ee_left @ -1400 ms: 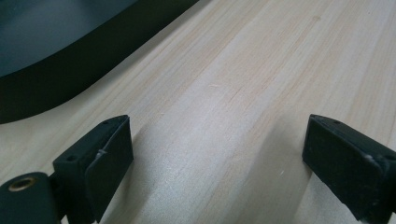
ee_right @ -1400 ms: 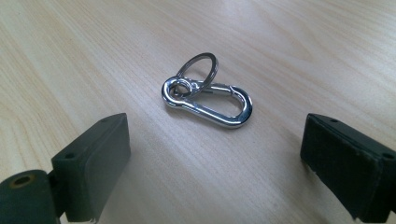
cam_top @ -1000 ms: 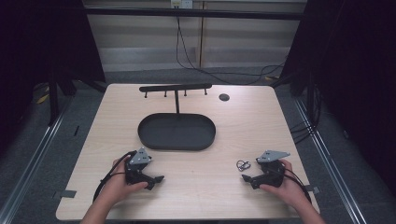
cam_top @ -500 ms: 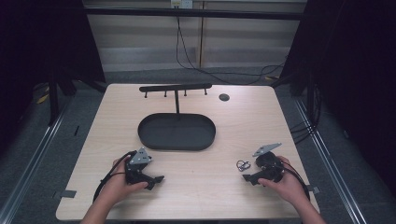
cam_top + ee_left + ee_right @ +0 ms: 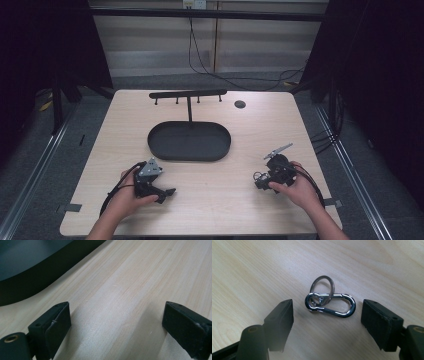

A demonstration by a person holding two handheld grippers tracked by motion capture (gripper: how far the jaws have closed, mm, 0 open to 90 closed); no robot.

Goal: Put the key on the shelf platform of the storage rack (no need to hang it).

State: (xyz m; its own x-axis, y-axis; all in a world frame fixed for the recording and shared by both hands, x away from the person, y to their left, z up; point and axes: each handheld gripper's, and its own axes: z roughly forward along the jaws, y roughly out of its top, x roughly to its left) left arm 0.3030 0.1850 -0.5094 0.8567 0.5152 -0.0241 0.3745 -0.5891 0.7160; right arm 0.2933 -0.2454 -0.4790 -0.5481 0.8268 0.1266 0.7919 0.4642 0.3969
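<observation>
A silver carabiner (image 5: 332, 312) with a metal ring (image 5: 322, 277) hooked through it lies flat on the wooden table. My right gripper (image 5: 327, 320) hovers over it, one jaw on either side; the jaws have just been closing, but neither pad touches the metal. In the high view the right gripper (image 5: 258, 181) is at the front right, tilted nose-down and held by a hand. My left gripper (image 5: 166, 194) rests on the table at the front left. Its jaws stand wide apart in the left gripper view (image 5: 115, 322), with bare wood between them.
A black oval tray (image 5: 200, 142) sits mid-table, its edge also in the left gripper view (image 5: 30, 262). Behind it stands a black T-shaped rack with pegs (image 5: 187, 93). A small dark disc (image 5: 240, 104) lies at the back right. Cables trail from both grippers.
The right gripper has moved left over the carabiner, tipped its nose down, and its jaws have narrowed. The left gripper has stayed put.
</observation>
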